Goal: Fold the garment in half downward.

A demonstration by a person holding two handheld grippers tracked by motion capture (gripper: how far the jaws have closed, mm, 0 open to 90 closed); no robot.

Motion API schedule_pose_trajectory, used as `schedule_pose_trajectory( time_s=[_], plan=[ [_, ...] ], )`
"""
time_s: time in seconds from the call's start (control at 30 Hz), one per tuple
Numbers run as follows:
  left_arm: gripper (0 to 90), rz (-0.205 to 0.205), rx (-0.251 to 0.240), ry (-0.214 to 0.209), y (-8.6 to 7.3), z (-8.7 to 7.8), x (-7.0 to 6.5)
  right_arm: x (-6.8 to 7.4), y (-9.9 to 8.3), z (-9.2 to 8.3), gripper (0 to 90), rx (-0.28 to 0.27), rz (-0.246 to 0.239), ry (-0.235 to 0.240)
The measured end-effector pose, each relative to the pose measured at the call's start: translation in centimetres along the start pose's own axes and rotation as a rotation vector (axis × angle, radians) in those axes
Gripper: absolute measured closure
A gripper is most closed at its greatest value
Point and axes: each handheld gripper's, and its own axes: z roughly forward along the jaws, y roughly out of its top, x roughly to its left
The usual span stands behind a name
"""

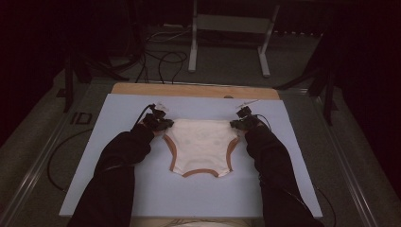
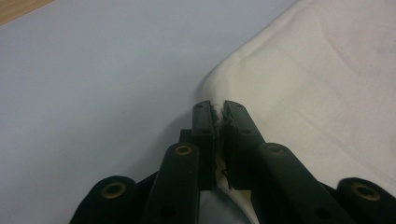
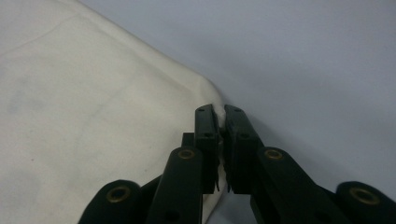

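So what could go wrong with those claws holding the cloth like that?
1. Each claw, left and right, pinches only a thin edge at a corner of the cloth, so a tug might pull a corner free.
2. If one hand lifts faster, the cloth may hang crooked or bunch up.
3. It could drag across the blue board and wrinkle.

the garment's [image 1: 201, 144] gripped corners are being hidden between the fingers [image 2: 205, 128]; the sleeves [image 1: 113, 175] are being cut off by the bottom edge.

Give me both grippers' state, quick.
Left gripper: shut on the cream garment, at its corner.
Right gripper: shut on the garment's other corner.
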Motion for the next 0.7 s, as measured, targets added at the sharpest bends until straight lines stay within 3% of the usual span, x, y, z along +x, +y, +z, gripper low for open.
schedule_pose_trajectory(
  time_s=[0.2,0.23,0.3,0.47,0.7],
  plan=[
    [70.1,-0.018,-0.025,0.032,0.0,-0.9,0.0,-0.2,0.0,-0.3,74.7,-0.005,0.011,-0.001],
    [63.2,-0.025,-0.033,0.036,0.1,-1.2,0.0,-0.2,0.0,-0.5,67.5,-0.007,0.006,-0.009],
    [56.0,-0.042,-0.051,0.031,0.2,-1.7,0.1,-0.3,0.0,-0.8,61.5,0.001,0.005,0.001],
    [40.5,-0.049,-0.057,-0.010,0.2,-2.5,-0.1,0.0,-0.1,-1.3,41.2,-0.012,0.002,0.027],
    [21.9,-0.070,-0.080,-0.077,-0.2,-3.4,-0.9,0.7,0.2,-1.9,22.3,-0.023,-0.002,0.091]
  ],
)
